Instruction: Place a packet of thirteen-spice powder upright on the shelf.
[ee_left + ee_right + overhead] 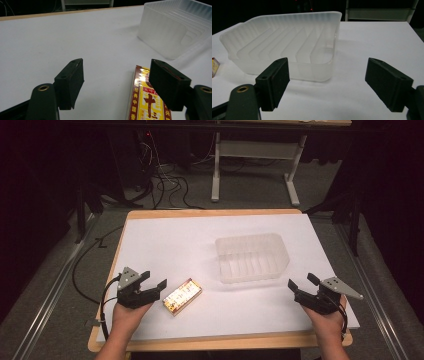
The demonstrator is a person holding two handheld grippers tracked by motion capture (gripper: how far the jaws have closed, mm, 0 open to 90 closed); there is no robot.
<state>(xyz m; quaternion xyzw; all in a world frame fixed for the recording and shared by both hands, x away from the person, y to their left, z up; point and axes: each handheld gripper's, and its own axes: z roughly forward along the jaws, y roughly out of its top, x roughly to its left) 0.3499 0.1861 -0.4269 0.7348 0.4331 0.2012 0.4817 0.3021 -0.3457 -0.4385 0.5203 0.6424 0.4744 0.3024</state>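
A small flat box [182,296] printed in yellow, red and white lies on the white table top, just right of my left gripper [154,280]. That gripper is open; in its own view the box [145,100] lies partly behind the right-hand jaw, not between the jaws. A translucent ribbed plastic tub [252,257] stands empty near the middle right. My right gripper [303,282] is open at the front right, just short of the tub [287,45], with nothing between its jaws. The box's end [214,66] peeks in at the left edge.
The white sheet [175,240] covers a wooden table whose edge [220,338] runs along the front. Beyond the table stand a white desk frame [255,165] and tangled cables [165,182] on the grey floor. Open sheet lies left of and behind the tub.
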